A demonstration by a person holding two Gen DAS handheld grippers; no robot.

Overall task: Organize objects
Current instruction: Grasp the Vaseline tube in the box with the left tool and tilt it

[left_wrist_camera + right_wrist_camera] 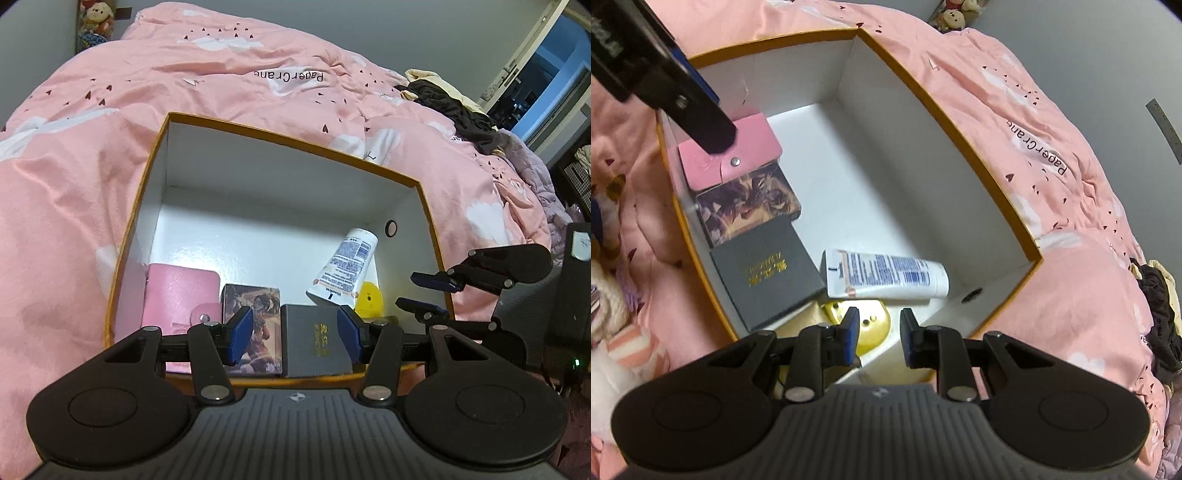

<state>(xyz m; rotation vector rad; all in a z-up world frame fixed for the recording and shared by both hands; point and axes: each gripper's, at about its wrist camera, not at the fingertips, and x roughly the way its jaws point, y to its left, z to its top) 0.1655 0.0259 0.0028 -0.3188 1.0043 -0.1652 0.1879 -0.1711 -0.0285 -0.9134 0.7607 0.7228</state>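
The left gripper (295,334) hangs over the near edge of the box (258,127) with its blue pads spread wide and nothing pressed between them; seen past them are the grey box (314,343) with gold lettering and the picture box (255,325). The right gripper (875,338) hovers over the box's near corner with its jaws set narrow, a gap showing between the pads and nothing gripped; below it a yellow round thing (875,325) lies on the floor of the box. Inside the orange-rimmed box with white walls, along one wall stand the grey box, the picture box and a pink snap wallet (733,155) in a row, each touching the next. The white tube (886,275) with blue print lies just beside the grey box, partly over the yellow thing, and its capped end points toward a round hole (390,228) in the side wall. The box sits on a pink quilt (184,92) printed with small dark hearts. Farther off, dark clothes (450,107) lie in a heap on the quilt, and stuffed toys (96,18) rest against the grey wall
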